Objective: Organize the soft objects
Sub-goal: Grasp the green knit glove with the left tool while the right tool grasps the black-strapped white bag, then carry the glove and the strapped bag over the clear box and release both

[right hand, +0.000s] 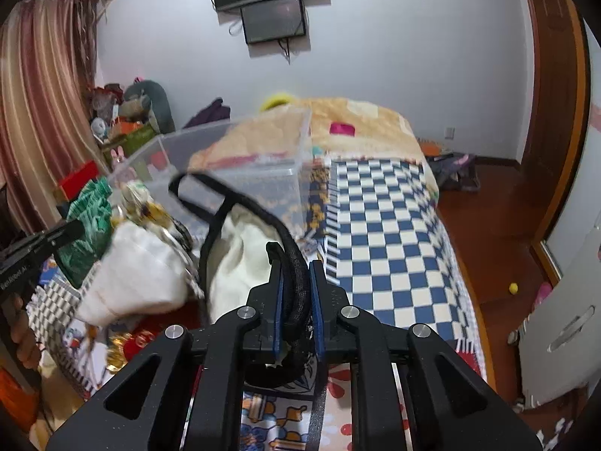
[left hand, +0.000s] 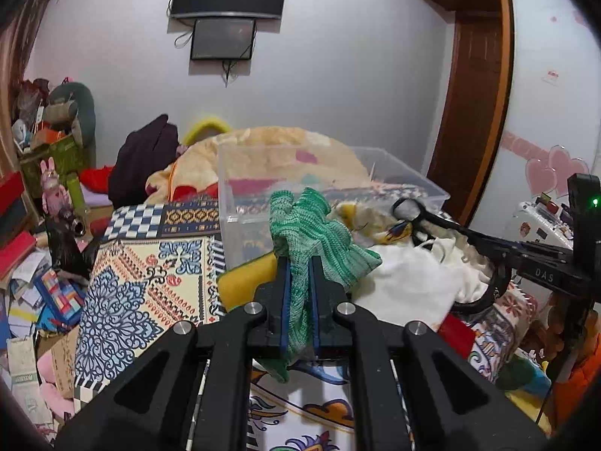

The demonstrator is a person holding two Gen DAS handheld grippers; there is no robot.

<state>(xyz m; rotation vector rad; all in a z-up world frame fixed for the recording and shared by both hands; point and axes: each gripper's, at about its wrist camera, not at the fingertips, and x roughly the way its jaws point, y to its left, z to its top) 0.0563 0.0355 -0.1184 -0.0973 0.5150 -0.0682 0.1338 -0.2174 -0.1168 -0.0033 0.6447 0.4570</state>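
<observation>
Left wrist view: left gripper [left hand: 299, 263] is pinching the green knit cloth [left hand: 315, 233], drooping limp beside the clear bin [left hand: 338, 173].
Right gripper [right hand: 295, 282]: clamping the white bag's black strap [right hand: 278, 233].
Handling: both seeming light and floppy; gripping bunched folds looks safest.

the green thing [left hand: 311, 233] is chunky ribbed knit, kinda fuzzy and matt. the left gripper [left hand: 299, 282] is matt black plastic with a slightly grainy printed look, blue rubbery-looking pads [left hand: 287, 300] and shiny bare metal pins; the right gripper [right hand: 295, 293] looks the same. the black strap [right hand: 225, 203] is a woven braided cord, rough looking, on a cream cloth bag [right hand: 236, 259] that's soft and matt. the storage box [left hand: 330, 184] is clear smooth plastic, a bit glossy at the rim. the bedspread [right hand: 383, 233] is flat printed cloth, the blanket [left hand: 270, 150] behind looks fleecy. the wardrobe frame [left hand: 477, 86] is glossy brown wood, the floor [right hand: 499, 225] polished wood too.
</observation>
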